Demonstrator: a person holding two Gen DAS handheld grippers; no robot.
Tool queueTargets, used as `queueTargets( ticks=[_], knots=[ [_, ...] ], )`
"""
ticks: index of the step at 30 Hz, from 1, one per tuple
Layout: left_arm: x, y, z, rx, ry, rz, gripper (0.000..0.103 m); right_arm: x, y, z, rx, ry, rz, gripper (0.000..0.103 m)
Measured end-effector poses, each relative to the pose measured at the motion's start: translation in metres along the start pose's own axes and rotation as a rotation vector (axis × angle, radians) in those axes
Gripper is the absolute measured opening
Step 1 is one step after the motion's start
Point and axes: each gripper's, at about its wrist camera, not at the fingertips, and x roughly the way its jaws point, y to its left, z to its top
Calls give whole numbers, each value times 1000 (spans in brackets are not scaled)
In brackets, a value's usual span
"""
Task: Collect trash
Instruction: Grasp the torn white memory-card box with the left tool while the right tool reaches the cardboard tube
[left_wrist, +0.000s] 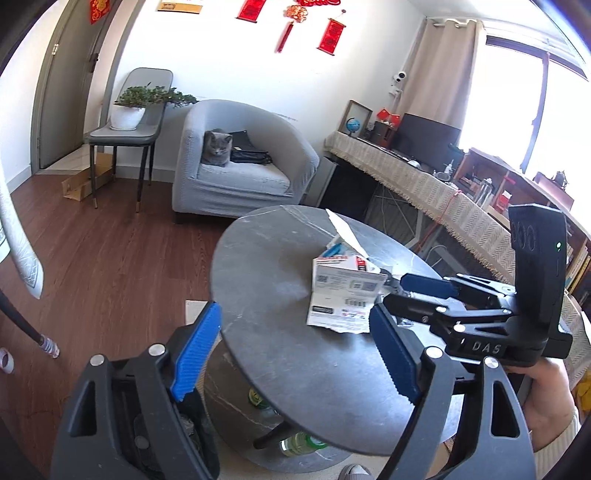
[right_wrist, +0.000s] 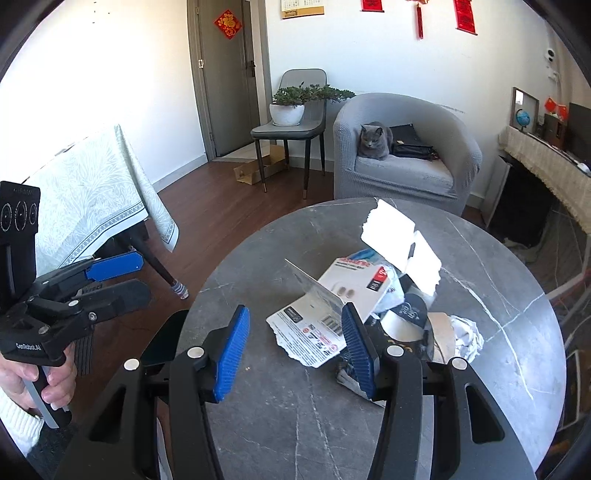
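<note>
Left wrist view: my left tool (left_wrist: 291, 350), lower centre, stands wide open with nothing between its pads. The torn packaging (left_wrist: 345, 291) lies mid-frame on the round desk (left_wrist: 266, 266).

Right wrist view: my right tool (right_wrist: 295, 354), lower centre, is parted and empty, just short of the packaging and crumpled paper (right_wrist: 467, 334).

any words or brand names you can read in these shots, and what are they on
"DAS": raised letters on the black body of the right gripper, seen from the left wrist view.
"GenRobot.AI": white print on the black body of the left gripper, seen from the right wrist view.
Torn white package on the round table: barcode, codes and small print, too small to read.
Red wall hangings and wall calendar: characters too blurred to read.
</note>
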Motion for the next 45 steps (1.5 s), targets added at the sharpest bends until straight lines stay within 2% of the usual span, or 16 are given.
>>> queueTargets(
  ticks=[7, 20, 25, 31, 37, 45],
  knots=[
    [24, -23, -1, 18, 20, -16, 89, -6, -31, -10, 32, 7, -18, 53],
    [74, -47, 3, 65, 65, -44, 92, -11, -83, -17, 75, 15, -37, 61],
    [92, -46, 7, 61, 83, -25, 92, -8, -100, -16, 100, 12, -15, 65],
    [110, -46, 11, 37, 114, -70, 92, -6, -117, -19, 137, 11, -12, 67],
    [118, -49, 14, 52, 118, -43, 92, -9, -125, -26, 166, 15, 4, 68],
    [131, -42, 22, -7, 130, -46, 93, -11, -133, -32, 182, 22, 22, 68]
  ],
)
